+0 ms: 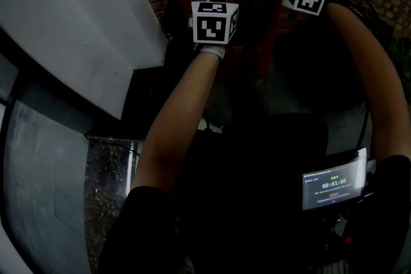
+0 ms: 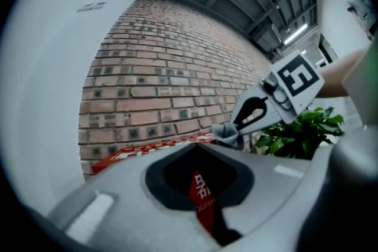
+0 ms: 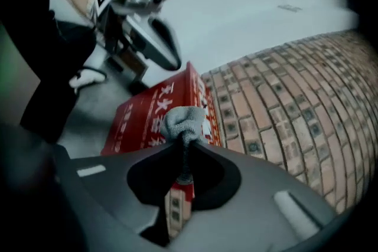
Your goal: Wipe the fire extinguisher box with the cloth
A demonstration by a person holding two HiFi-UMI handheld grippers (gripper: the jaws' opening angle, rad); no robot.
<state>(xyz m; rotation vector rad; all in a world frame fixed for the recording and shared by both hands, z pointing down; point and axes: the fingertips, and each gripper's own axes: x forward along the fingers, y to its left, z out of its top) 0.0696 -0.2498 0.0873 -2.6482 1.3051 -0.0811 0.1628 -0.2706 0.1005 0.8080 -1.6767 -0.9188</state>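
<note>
**Cloth held at the top of the red box, free gripper alongside**

Nearest the person, a small lit screen (image 1: pixel 334 186) hung at chest level, and both bare arms reached forward and up past it. The left hand-held gripper (image 2: pixel 198 150) had its jaws pressed together with nothing between them. It sat close in front of the upper part of the fire extinguisher box (image 3: pixel 147 118), probably kept near to steady the box or simply to stay out of the cloth's way; whether it touched the box could not be told.

The right hand-held gripper (image 3: pixel 184 147) was pinching a bunched grey cloth (image 3: pixel 184 120), the wad sticking out beyond the jaw tips so that fabric rather than plastic would meet the surface. It was held at the box's top edge, on the side nearest the brick wall (image 3: pixel 283 97), which suggested the top was the part being wiped.

The box stood right against that wall, leaving little room behind it. A white wall panel (image 1: pixel 70 16) closed in the left side, and a leafy green plant (image 2: pixel 301 133) stood further off to the right.
</note>
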